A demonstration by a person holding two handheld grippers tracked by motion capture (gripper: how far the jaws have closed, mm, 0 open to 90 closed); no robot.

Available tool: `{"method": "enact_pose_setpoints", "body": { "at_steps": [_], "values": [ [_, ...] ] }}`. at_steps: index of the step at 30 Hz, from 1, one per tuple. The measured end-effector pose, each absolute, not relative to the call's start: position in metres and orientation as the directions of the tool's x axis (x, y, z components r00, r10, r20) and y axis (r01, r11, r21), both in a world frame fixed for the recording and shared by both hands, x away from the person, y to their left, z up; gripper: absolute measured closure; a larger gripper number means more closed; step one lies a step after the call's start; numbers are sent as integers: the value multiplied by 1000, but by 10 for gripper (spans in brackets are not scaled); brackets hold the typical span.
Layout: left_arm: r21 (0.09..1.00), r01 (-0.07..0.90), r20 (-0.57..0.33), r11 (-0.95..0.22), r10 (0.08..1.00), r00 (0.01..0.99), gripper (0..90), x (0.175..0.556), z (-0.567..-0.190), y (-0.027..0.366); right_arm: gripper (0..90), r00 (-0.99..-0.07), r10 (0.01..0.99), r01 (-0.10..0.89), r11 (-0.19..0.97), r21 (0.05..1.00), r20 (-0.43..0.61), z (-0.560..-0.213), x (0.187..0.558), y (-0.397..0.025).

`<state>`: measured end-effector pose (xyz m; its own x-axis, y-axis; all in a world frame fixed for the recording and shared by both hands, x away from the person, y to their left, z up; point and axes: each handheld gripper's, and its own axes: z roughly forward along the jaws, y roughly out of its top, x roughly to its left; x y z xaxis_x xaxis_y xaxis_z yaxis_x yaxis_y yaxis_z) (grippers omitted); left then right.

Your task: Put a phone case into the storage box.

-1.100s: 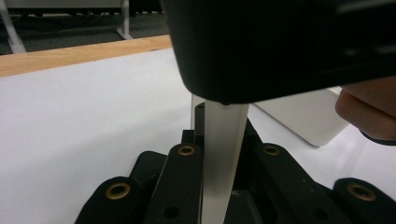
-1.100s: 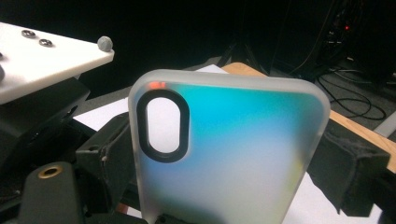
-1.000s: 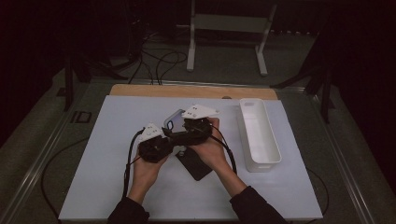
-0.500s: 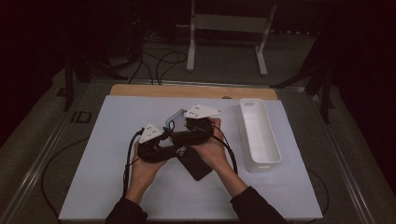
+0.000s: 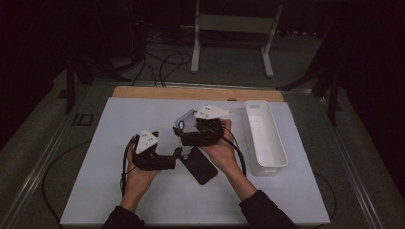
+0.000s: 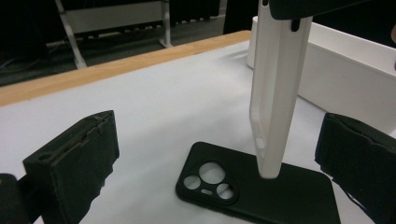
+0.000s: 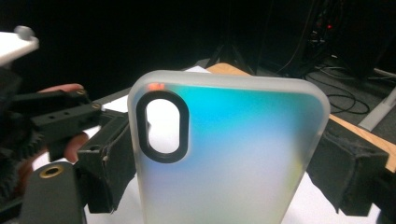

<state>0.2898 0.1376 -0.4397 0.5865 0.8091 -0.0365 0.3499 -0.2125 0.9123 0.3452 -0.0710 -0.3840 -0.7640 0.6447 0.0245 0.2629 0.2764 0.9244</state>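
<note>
My right gripper (image 5: 184, 132) is shut on a frosted, translucent phone case (image 5: 186, 120) and holds it upright above the table. In the right gripper view the case (image 7: 224, 154) stands between the two pads, its oval camera hole at upper left. A black phone case (image 5: 199, 164) lies flat on the white table top, just below the held one. My left gripper (image 5: 177, 153) is open beside the black case's left end. In the left gripper view the black case (image 6: 261, 191) lies between the wide jaws, and the pale case (image 6: 275, 93) hangs edge-on above it.
A long white tray (image 5: 265, 138) stands at the right of the white table top (image 5: 119, 200), close behind the held case (image 6: 355, 70). A wooden strip (image 5: 191, 93) runs along the far edge. Cables and a metal stand are on the floor beyond.
My left gripper has drawn back a little to the left and toward the person, away from the right gripper. The right gripper still holds the pale case in about the same place.
</note>
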Motion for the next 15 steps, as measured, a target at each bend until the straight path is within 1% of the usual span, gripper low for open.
{"method": "enact_pose_setpoints", "body": {
  "at_steps": [6, 15],
  "values": [
    [918, 328, -7, -224, 817, 577, 0, 282, -441, 146, 164, -751, 660, 264, 280, 923, 15, -382, 348, -77],
    [924, 319, -1, -211, 833, 554, 0, 276, -446, 167, 164, -734, 679, 272, 274, 922, 15, -380, 353, -87]
  ]
}}
